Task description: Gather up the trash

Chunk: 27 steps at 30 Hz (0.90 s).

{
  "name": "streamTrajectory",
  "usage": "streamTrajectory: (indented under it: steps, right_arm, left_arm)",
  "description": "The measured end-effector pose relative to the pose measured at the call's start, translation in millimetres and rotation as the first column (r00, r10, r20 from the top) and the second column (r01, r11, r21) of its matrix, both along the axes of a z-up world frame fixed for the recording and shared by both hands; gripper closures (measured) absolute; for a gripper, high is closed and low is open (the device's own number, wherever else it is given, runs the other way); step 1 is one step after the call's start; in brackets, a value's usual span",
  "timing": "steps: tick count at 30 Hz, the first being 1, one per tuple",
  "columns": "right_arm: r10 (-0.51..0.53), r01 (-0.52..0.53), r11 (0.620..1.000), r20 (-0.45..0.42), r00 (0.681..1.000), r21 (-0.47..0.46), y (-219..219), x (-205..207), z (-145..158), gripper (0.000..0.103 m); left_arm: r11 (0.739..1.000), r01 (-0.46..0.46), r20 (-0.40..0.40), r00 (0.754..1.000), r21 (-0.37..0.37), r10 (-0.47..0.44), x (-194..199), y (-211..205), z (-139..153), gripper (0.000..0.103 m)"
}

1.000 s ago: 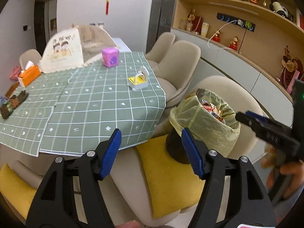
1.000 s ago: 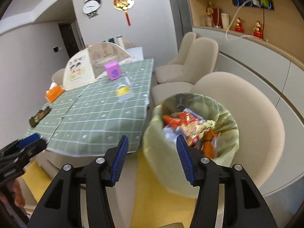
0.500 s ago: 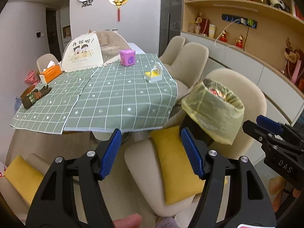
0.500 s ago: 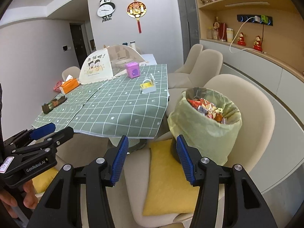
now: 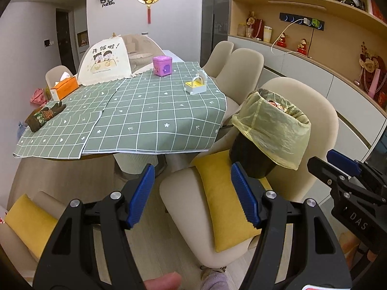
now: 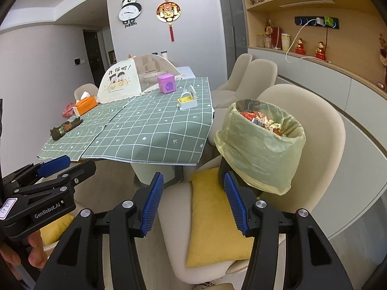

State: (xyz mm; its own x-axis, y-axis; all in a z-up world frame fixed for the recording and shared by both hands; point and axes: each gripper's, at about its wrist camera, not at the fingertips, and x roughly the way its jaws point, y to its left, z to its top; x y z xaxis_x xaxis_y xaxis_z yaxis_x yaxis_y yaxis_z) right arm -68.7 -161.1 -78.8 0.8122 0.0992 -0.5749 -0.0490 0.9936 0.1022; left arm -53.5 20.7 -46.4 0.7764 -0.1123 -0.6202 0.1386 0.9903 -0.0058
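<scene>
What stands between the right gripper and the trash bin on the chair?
Nothing visible. The right gripper is open and empty, with clear air up to the trash bin, which sits on the chair beside a yellow cushion.

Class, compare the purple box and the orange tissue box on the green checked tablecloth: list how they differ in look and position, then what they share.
The purple box is small and roughly cube-shaped; the orange tissue box is long and low. The purple box is closed on top, while a white tissue sticks up from the orange tissue box. The purple box stands to the right of the food cover, the orange tissue box to its left. Both rest upright at the far end of the table, untouched by either gripper.
</scene>
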Motion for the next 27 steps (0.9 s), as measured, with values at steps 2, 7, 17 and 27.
streamTrajectory:
  steps: [2, 7, 17, 27]
  right_arm:
    - [-0.003, 0.003, 1.0, 0.006, 1.0, -0.01, 2.0, -1.7, -0.7, 0.053]
    - [-0.001, 0.001, 1.0, 0.009, 1.0, -0.017, 4.4, -2.8, -0.9, 0.053]
    - [0.004, -0.004, 1.0, 0.009, 1.0, -0.025, 4.9, -2.2, -1.2, 0.053]
    - [0.0, 0.001, 0.999, 0.014, 1.0, -0.038, 2.5, -3.4, 1.6, 0.053]
  left_arm:
    - [1.0, 0.004, 0.001, 1.0, 0.001, -0.004, 0.1, 0.5, -1.8, 0.041]
    - [1.0, 0.007, -0.001, 1.0, -0.003, -0.007, -1.0, 1.3, -4.0, 0.041]
    - [1.0, 0.004, 0.005, 1.0, -0.009, -0.004, -2.8, 3.7, -0.1, 0.041]
    - [1.0, 0.017, 0.013, 1.0, -0.011, -0.017, -4.7, 4.4, 1.6, 0.041]
